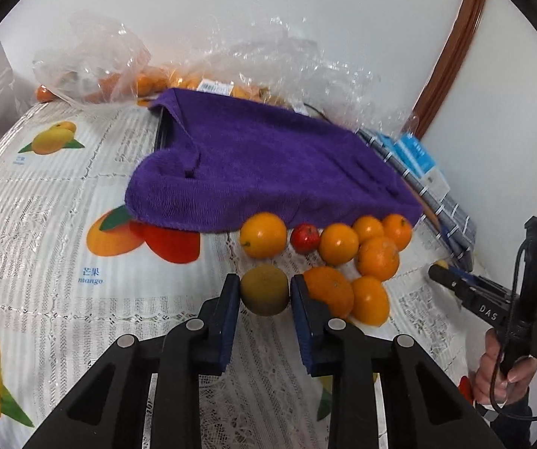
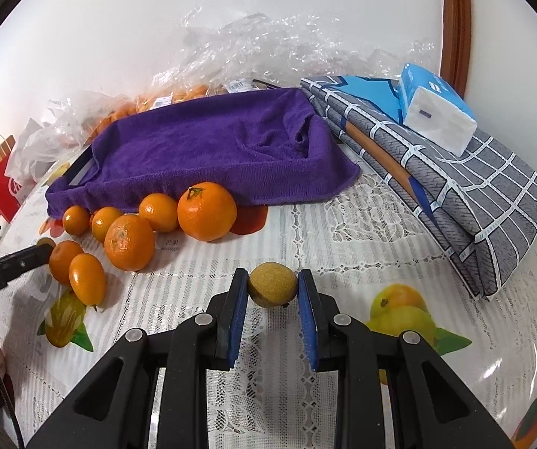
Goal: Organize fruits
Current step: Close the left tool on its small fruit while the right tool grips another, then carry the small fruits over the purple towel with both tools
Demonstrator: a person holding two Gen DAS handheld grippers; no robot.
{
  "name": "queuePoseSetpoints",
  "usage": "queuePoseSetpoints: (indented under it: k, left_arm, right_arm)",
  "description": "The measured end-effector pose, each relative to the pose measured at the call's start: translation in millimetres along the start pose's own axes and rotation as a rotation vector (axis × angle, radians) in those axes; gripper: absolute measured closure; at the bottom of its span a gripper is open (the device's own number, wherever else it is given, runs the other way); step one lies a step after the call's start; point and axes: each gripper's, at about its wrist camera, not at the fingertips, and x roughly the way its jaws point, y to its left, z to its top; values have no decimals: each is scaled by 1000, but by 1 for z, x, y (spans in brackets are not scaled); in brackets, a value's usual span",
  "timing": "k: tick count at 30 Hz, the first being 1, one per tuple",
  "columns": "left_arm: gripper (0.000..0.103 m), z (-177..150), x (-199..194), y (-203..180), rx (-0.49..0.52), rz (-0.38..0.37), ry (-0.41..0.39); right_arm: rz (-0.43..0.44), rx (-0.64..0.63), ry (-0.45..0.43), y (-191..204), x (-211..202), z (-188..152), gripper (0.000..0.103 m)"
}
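Observation:
My left gripper (image 1: 264, 293) is shut on a brownish-green round fruit (image 1: 264, 291), held just above the tablecloth beside a cluster of several oranges (image 1: 377, 258) and one small red fruit (image 1: 305, 238). My right gripper (image 2: 273, 286) is shut on a second brown round fruit (image 2: 273, 285), to the right of the same oranges (image 2: 207, 211). A purple towel (image 1: 268, 164) drapes over a tray behind the fruit; it also shows in the right wrist view (image 2: 212, 149). The left gripper's tip (image 2: 25, 258) shows at the left of the right wrist view, and the right gripper body (image 1: 493, 295) at the right of the left wrist view.
Clear plastic bags with more oranges (image 1: 148, 82) lie against the wall behind the towel. Folded grey checked cloth (image 2: 474, 187) with a tissue pack (image 2: 437, 112) lies at the right. A red paper bag (image 2: 2, 183) stands far left. The table has a fruit-print cloth (image 1: 62, 224).

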Motion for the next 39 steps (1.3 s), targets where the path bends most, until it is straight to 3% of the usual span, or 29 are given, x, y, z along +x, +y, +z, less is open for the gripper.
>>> queuePoseSetpoints:
  k: [8, 20, 28, 39]
  left_arm:
    - [77, 1, -7, 2, -16, -29, -40]
    - [77, 13, -29, 0, -53, 35, -127]
    - [77, 68, -51, -16, -13, 80, -249]
    - [77, 113, -8, -15, -38, 83, -281]
  right_arm:
    - [-9, 2, -24, 0, -5, -1, 76]
    - [-14, 8, -44, 4, -15, 8, 76]
    - [-9, -19, -124, 29, -37, 53, 76]
    - [-1, -40, -205, 55, -17, 113, 76]
